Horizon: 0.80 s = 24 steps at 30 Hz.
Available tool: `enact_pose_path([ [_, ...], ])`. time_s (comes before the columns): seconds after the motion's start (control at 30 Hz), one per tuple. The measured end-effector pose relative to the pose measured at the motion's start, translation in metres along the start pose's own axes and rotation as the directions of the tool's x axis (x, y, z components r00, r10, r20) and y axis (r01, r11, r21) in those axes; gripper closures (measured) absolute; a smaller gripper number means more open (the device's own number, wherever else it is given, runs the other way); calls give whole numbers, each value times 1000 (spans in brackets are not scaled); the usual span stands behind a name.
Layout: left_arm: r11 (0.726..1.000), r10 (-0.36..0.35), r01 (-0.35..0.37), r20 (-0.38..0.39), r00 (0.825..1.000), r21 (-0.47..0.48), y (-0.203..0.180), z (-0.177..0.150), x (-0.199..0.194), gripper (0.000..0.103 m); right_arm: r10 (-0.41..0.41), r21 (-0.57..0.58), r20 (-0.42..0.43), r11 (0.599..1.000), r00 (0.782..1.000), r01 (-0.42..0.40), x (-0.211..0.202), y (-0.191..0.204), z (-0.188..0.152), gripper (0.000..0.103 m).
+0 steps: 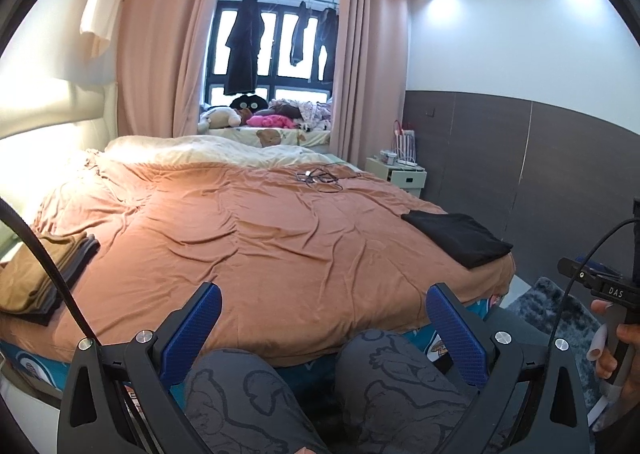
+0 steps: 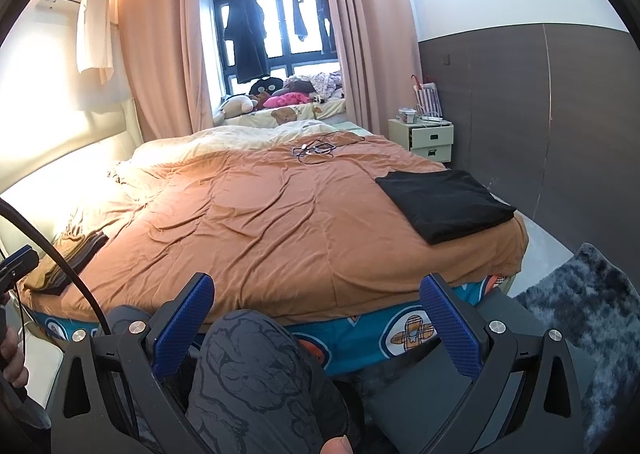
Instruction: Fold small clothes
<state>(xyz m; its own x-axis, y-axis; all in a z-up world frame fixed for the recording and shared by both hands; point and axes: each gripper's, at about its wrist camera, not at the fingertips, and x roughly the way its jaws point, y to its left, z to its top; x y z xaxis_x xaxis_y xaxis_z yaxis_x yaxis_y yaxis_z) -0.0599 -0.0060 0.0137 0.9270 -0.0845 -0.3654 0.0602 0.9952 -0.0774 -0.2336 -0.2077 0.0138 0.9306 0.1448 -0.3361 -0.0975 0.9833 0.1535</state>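
We hold left gripper (image 1: 324, 328) and right gripper (image 2: 316, 318) wide apart, empty. Folded black garment (image 2: 444, 204) lies right; folded brown-grey stack (image 1: 36, 274) left; none visibly left unfolded.

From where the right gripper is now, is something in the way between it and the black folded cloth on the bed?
Nothing visible blocks it. The right gripper is open above the person's knee, and only bare orange blanket lies before the black folded cloth near the bed's right edge.

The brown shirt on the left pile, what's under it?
Under the brown shirt lie grey folded layers and a darker bottom one, all resting on the orange blanket. Only their edges show; what garments they are is hidden.
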Motion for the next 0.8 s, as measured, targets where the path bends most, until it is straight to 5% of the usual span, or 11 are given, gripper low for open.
enact_pose_path([
  [0.8,1000,-30,30,-7,1000,7,-4,-5,-2,0,-12,3,-16,1000,1000,12,2,5,-3,0],
])
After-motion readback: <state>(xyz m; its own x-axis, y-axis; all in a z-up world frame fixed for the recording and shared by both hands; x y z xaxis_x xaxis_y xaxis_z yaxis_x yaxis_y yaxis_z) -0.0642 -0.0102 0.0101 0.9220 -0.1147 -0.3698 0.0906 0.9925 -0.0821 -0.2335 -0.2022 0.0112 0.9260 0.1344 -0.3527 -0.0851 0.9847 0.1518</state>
